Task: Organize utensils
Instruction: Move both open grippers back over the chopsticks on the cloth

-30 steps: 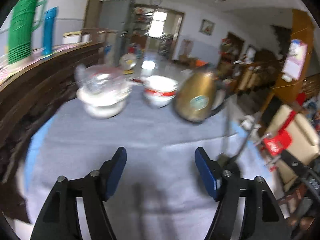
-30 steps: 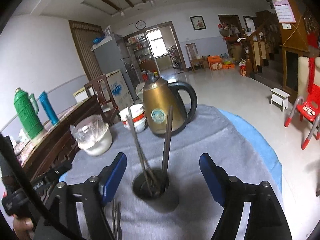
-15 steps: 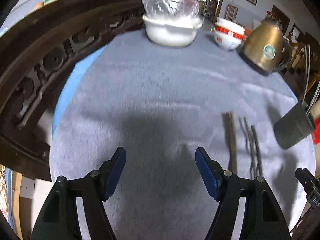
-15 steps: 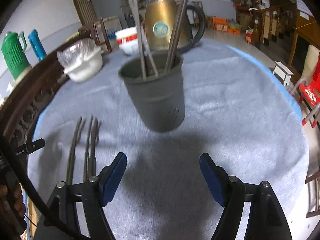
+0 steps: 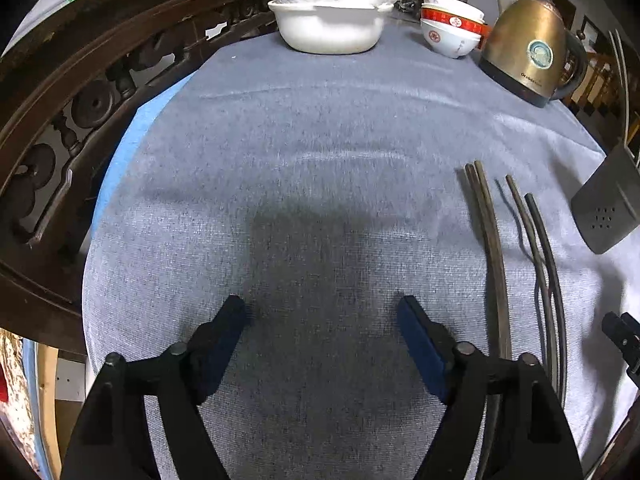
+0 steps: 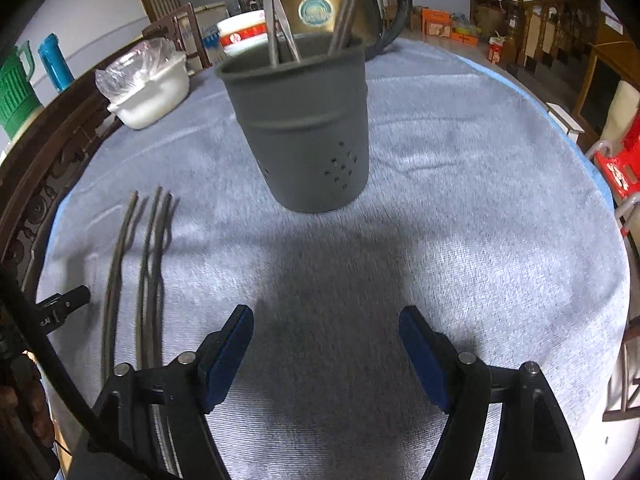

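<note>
On the table (image 6: 460, 220) the utensil holder (image 6: 308, 128) stands upright with chopsticks in it. Loose chopsticks (image 6: 148, 264) lie flat to its left. Behind it stands the kettle (image 5: 528, 40), with stacked bowls (image 5: 450, 28) and a covered bowl (image 5: 328, 20) farther left.

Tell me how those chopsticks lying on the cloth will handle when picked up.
The chopsticks look thin and rigid, so probably light and stiff. Lying flat on the cloth, they may be awkward to get under. Being round and close together, they could roll or come up in pairs.
</note>
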Available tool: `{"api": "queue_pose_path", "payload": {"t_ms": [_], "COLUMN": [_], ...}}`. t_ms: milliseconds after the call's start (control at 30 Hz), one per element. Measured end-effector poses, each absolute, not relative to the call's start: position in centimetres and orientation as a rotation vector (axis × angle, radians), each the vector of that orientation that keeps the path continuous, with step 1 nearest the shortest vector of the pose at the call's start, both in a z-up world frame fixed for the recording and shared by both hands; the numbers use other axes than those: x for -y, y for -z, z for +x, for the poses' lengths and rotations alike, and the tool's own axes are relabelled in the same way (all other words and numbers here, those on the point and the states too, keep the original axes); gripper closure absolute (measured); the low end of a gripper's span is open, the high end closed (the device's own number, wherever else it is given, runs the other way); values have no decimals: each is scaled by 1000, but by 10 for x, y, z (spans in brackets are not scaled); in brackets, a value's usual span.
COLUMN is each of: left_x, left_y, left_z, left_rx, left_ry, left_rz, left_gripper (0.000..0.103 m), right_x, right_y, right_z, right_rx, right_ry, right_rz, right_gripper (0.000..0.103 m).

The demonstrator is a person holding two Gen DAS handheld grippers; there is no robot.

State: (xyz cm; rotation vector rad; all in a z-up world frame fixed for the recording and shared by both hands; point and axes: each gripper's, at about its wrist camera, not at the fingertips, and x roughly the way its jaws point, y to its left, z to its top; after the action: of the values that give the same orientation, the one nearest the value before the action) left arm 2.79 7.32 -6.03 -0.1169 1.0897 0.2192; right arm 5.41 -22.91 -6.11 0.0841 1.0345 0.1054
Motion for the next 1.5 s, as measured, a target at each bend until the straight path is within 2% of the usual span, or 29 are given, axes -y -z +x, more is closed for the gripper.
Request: {"api": "queue_pose_path", "payload": {"t_ms": [433, 700, 1267, 1500], "left_x": [-82, -83, -82, -82], "left_y": [63, 63, 62, 62], "left_z": [25, 21, 16, 14], "left_rx": [-1058, -1043, -992, -974], "left_ry": [-249, -256, -243, -241], "left_rz": [-133, -136, -122, -120], "left_gripper": [5, 0, 0, 0], "right_x": [206, 205, 205, 208], "right_y": [68, 71, 72, 64], "right_z": [47, 47, 47, 58], "right_rx": [-1023, -1020, -1030, -1108], "right_ry": [-87, -78, -83, -144], "right_rz": [-46, -44, -47, 20], "right_gripper": [9, 1, 0, 1]}}
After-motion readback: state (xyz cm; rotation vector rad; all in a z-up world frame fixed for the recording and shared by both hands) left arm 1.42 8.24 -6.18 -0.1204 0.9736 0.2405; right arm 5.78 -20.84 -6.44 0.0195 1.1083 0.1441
